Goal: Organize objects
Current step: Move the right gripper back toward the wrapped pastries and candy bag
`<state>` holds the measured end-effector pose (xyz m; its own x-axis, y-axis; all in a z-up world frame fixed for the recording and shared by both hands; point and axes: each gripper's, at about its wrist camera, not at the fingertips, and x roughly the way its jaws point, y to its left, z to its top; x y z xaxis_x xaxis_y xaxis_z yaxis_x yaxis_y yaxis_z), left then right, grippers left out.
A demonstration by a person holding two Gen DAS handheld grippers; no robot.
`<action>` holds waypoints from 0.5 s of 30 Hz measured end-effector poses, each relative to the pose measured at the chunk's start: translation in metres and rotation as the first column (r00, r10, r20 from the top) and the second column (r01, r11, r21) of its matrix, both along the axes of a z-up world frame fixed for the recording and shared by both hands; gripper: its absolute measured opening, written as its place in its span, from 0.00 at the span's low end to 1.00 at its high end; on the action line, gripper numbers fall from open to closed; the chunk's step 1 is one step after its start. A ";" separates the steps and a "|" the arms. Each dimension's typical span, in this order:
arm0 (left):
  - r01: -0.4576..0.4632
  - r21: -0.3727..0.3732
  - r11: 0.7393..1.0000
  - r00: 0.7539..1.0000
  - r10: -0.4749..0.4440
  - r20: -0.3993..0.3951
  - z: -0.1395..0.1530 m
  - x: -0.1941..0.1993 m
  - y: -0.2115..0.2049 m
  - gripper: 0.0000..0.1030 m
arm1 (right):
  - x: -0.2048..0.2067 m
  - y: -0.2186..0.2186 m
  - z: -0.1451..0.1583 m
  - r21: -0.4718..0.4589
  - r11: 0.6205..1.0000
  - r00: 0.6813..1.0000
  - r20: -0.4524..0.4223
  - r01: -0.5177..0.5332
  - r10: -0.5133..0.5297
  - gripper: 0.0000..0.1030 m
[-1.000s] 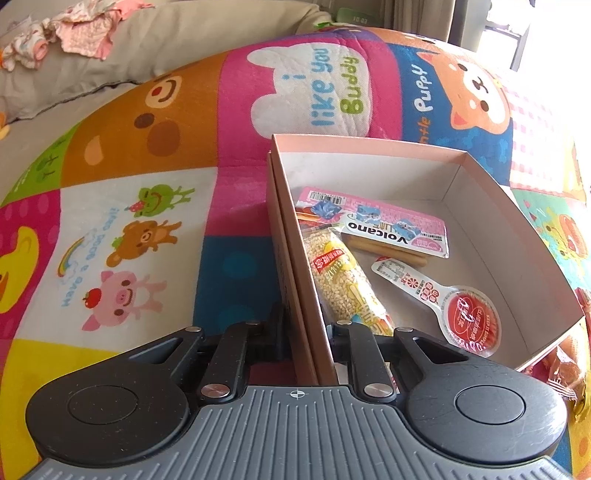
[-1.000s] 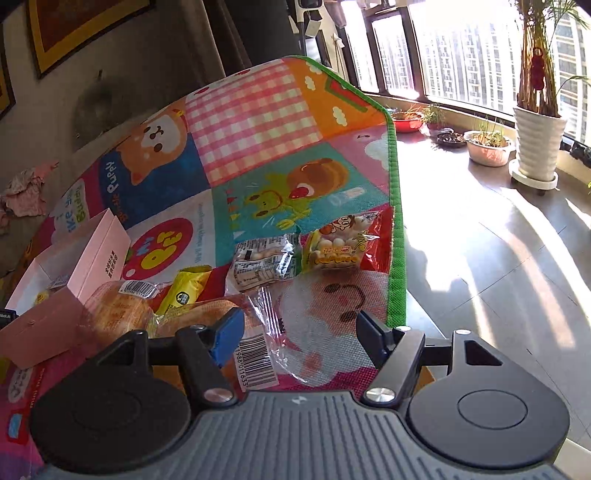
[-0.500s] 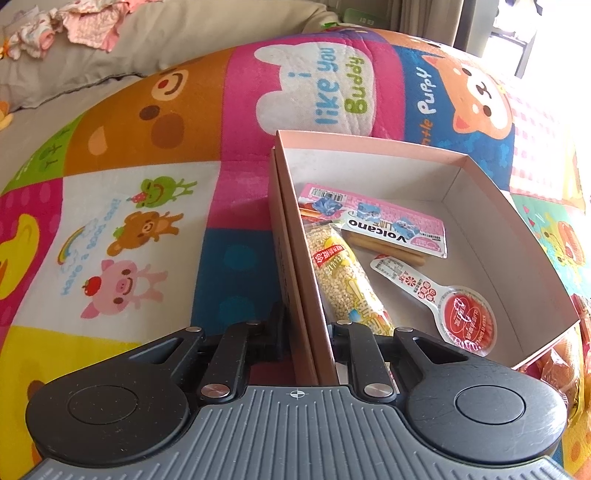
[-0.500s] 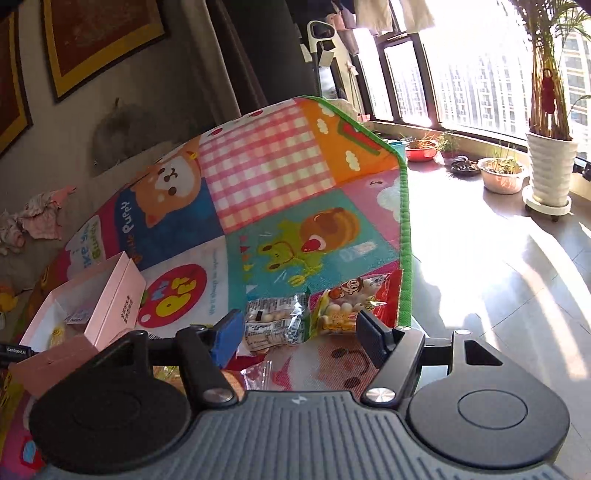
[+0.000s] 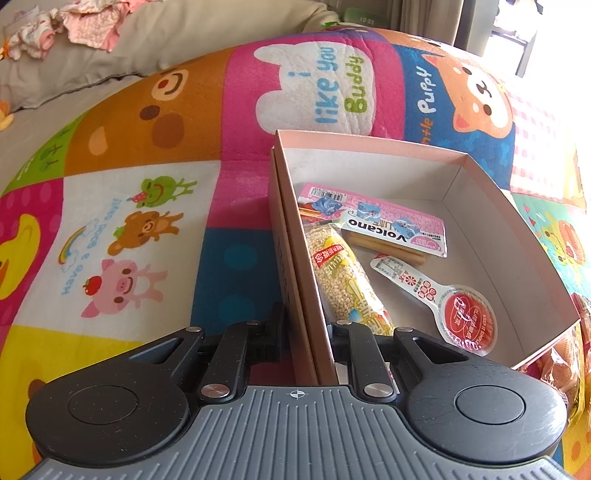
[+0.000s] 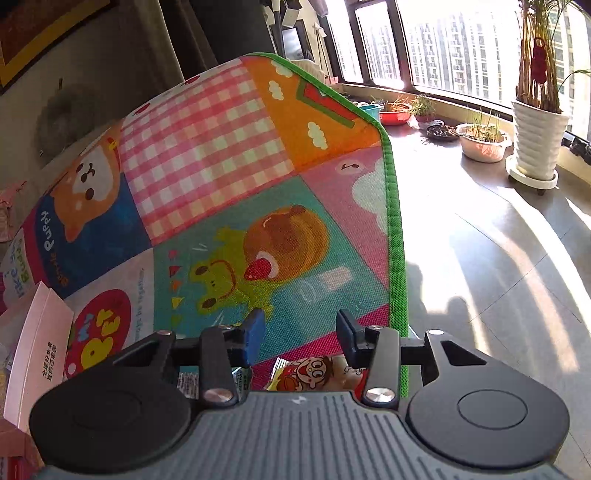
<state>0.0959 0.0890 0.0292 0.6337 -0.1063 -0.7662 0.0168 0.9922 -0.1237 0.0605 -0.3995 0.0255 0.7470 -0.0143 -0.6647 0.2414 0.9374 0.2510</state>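
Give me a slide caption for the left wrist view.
Left tool clamps the pink box wall; three snack packets lie inside.

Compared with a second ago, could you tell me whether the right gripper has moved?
Yes. The right gripper has travelled forward over the play mat, past the snack packet now beneath its closing jaws, toward the mat's frog patch.

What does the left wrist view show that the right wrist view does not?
Only the left wrist view: the inside of the box, holding a grain bar, a Volcano pack and a red-tipped sachet; the left claw shut on the box's near wall; a cushion.

Only the right wrist view: the windows, potted plants, sunlit floor, and a cartoon snack bag below the right claw, whose jaws are closing with nothing visibly between them.

Both: the mat and the box, seen from outside on the right.
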 end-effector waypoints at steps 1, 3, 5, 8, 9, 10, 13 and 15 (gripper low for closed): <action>0.000 -0.002 1.000 1.000 0.000 0.000 0.000 0.000 0.000 0.17 | -0.011 0.001 -0.001 0.003 1.000 1.000 -0.013 -0.016 0.016 0.41; 0.003 -0.005 1.000 1.000 -0.003 0.002 0.000 0.000 0.001 0.17 | -0.035 0.002 -0.002 0.031 0.998 0.998 -0.026 -0.051 0.052 0.41; 0.003 -0.008 1.000 1.000 -0.003 0.003 0.000 -0.001 0.001 0.17 | -0.065 0.007 -0.001 0.068 0.993 0.994 -0.038 -0.099 0.102 0.41; 0.003 -0.008 1.000 1.000 -0.003 0.004 -0.001 -0.001 0.002 0.17 | -0.106 0.019 0.000 0.110 0.979 0.984 -0.036 -0.170 0.175 0.41; 0.002 -0.010 1.000 1.000 -0.002 0.004 -0.001 -0.001 0.002 0.17 | -0.117 0.023 0.001 0.124 0.975 0.981 -0.028 -0.185 0.190 0.41; 0.000 -0.012 1.000 1.000 0.000 0.004 -0.001 -0.001 0.002 0.17 | -0.127 0.026 0.002 0.134 0.972 0.981 -0.014 -0.191 0.194 0.42; -0.002 -0.019 1.000 1.000 0.002 0.005 -0.001 -0.001 0.002 0.18 | -0.149 0.037 0.006 0.135 0.971 0.980 0.022 -0.198 0.197 0.54; -0.002 -0.022 1.000 1.000 0.002 0.004 -0.001 -0.002 0.002 0.18 | -0.153 0.047 0.003 0.181 0.959 0.975 0.018 -0.219 0.220 0.60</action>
<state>0.0942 0.0912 0.0286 0.6369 -0.1218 -0.7613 0.0149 0.9892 -0.1458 -0.0921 -0.3528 0.0285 0.7169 0.2701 -0.6428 0.0354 0.9066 0.4205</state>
